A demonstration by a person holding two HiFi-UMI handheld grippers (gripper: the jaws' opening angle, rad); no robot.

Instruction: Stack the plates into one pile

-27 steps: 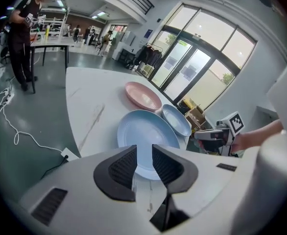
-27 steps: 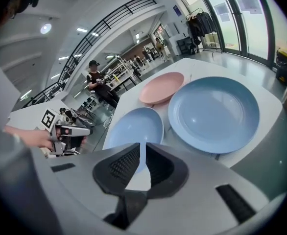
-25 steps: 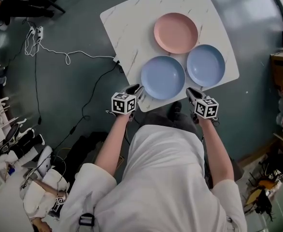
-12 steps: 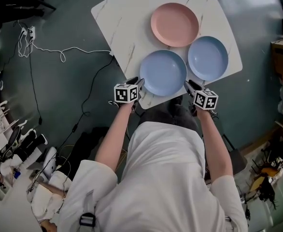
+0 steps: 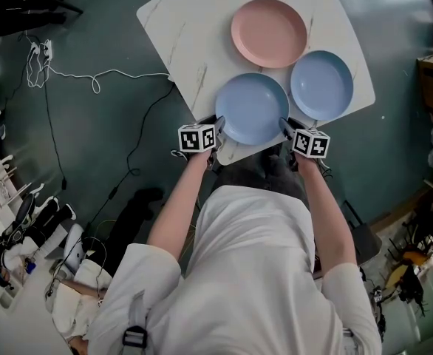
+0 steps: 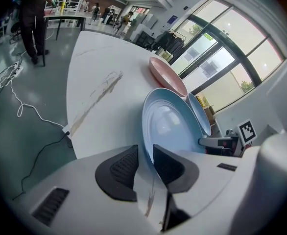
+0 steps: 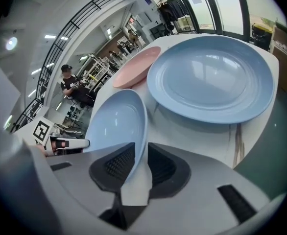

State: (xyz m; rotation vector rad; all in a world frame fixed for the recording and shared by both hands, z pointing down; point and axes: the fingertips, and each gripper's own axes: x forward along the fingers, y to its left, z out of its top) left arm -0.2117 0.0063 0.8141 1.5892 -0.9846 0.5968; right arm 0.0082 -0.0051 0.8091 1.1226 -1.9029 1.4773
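On the white worktop [image 5: 194,35] we see three plates lying flat, side by side. Our left hand-held gripper [image 6: 145,155] is at the near blue plate's [image 5: 252,109] 8 o'clock. Its jaws are closing with the rim between the pads, not yet pinched. The pink plate [image 5: 269,33] lies at that plate's 12 o'clock and the second blue plate [image 5: 321,84] at its 2 o'clock, each just beside it. Our right hand-held gripper [image 7: 141,150] stands at 4 o'clock, jaws apart around the same rim. Each gripper's cube [image 5: 196,137] bears black-and-white square markers.
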